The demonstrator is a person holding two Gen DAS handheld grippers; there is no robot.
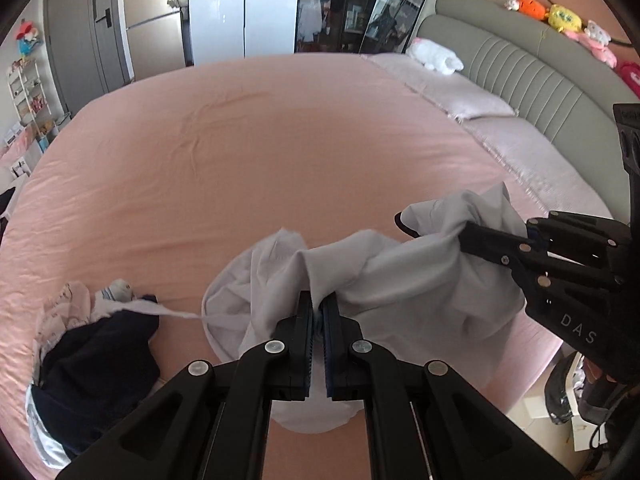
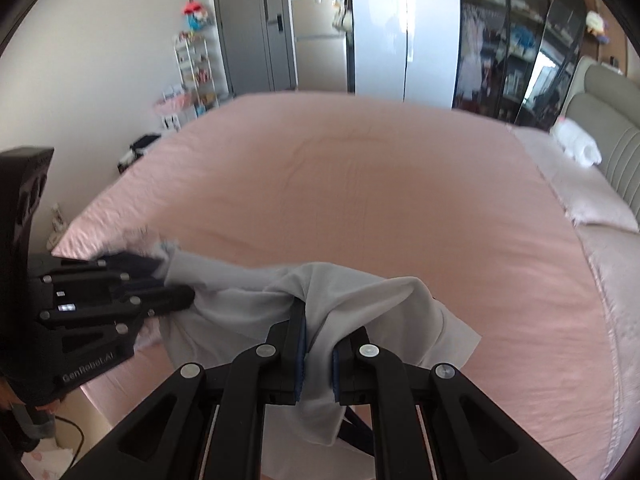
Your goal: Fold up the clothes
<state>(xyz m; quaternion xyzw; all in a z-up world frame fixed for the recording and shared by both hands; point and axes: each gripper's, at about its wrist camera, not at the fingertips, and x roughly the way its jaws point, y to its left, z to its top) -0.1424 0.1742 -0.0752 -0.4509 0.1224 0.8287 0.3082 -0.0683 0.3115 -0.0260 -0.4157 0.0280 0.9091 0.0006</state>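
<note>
A pale grey garment [image 1: 400, 276] is held up between two black grippers above the near edge of a wide bed covered by a pink sheet [image 1: 240, 152]. The left gripper [image 1: 319, 308] is seen closed narrowly on a bunched fold of the cloth, its blue-lined jaws nearly together. The right gripper [image 2: 319, 340] is likewise clamped on another bunch of the same garment, the cloth draped over and hanging down between its fingers. The garment sags between the two holds, and its lower part appears to touch the sheet, though this is hard to judge. A heap of dark and light clothes [image 1: 96, 356] is seen on the sheet to the left. A white plush toy [image 1: 434, 56] lies by the grey headboard [image 1: 520, 76].
</note>
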